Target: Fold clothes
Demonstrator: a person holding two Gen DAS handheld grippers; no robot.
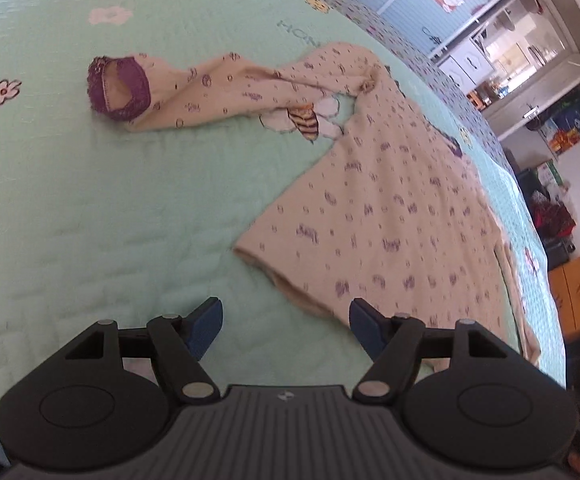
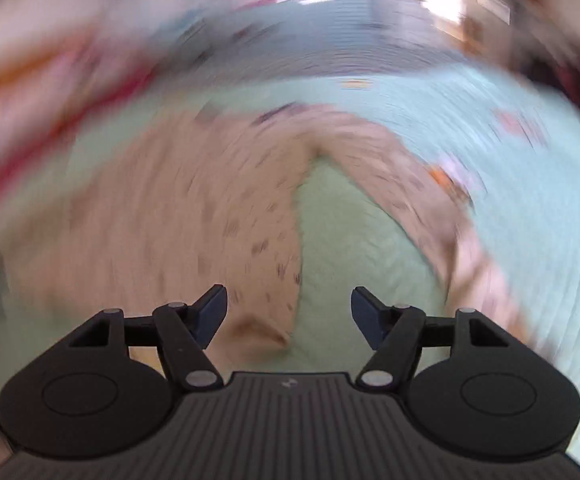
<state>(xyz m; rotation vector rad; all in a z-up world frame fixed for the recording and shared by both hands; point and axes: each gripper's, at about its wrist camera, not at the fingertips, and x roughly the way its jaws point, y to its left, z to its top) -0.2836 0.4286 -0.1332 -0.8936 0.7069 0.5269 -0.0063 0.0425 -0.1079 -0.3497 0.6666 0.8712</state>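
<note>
Both tools (image 1: 285, 330) (image 2: 287, 316) gape empty — cream dotted top (image 1: 390, 208) sprawls flat, purple-cuffed sleeve outstretched.

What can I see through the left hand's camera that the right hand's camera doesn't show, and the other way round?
Only the left wrist view, which is sharp, shows the sleeve's purple cuff, a bee print on the bedspread and shelves beyond the bed.

Only the right wrist view, which is badly smeared, shows the right gripper, a wedge of bedspread between two parts of the garment, and a reddish streak at the left that I cannot identify.

Both show the cream spotted garment on the green bedspread, and open jaws holding nothing; the left gripper is at the hem.
</note>
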